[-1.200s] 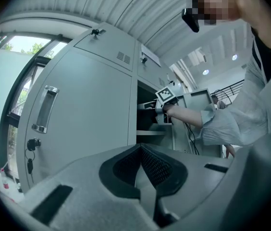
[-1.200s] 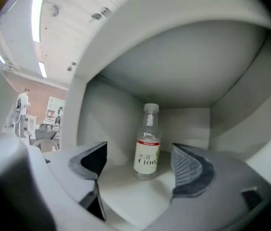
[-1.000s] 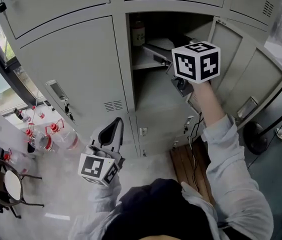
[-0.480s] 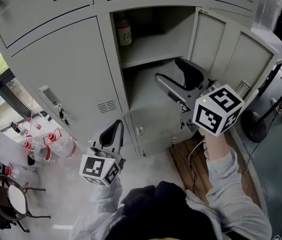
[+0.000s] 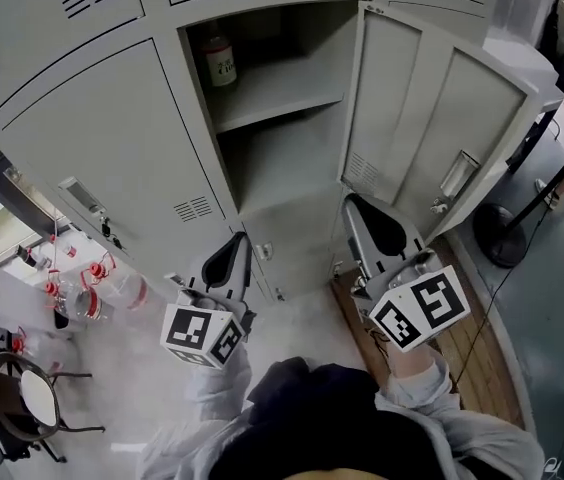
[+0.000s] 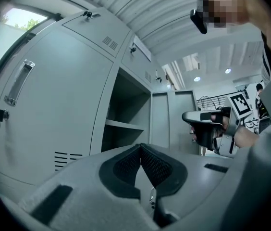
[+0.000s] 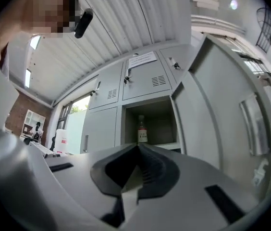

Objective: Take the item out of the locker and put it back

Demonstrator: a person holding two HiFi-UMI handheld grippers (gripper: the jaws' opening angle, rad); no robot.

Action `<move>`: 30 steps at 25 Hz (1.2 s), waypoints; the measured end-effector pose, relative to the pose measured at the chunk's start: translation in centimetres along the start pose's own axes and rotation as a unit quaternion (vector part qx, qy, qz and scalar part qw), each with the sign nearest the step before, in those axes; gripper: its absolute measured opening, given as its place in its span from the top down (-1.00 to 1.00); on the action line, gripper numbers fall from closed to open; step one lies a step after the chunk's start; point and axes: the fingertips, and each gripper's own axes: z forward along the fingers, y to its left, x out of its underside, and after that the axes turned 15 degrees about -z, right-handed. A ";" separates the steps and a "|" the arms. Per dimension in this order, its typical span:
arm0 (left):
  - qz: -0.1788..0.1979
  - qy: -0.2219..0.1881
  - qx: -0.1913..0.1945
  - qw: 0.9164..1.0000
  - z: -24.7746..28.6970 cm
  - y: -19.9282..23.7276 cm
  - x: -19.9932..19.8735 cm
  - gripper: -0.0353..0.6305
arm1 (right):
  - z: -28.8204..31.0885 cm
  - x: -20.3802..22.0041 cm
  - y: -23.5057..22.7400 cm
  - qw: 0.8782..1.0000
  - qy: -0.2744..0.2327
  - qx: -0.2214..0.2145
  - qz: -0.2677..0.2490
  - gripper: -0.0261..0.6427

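A bottle (image 5: 220,63) stands upright at the back left of the upper shelf (image 5: 287,90) inside an open locker (image 5: 272,158), whose door (image 5: 432,118) is swung wide to the right. The right claw (image 5: 352,204), held low in front of the door's bottom edge, has just been closing; its jaws now meet with nothing between them, and its own view looks up at the bottle well beyond the tips. The left claw (image 5: 241,239), likewise closed and empty, points towards the locker's lower front, near the shut neighbouring locker. Red-capped bottles (image 5: 97,286) lie on the floor (image 5: 142,388) at far left.
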 end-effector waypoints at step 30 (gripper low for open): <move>-0.038 0.039 -0.076 0.996 -2.7 -4.3 9.6 0.88 | -7.7 12.5 -1.1 0.991 0.134 -0.012 -0.001 0.93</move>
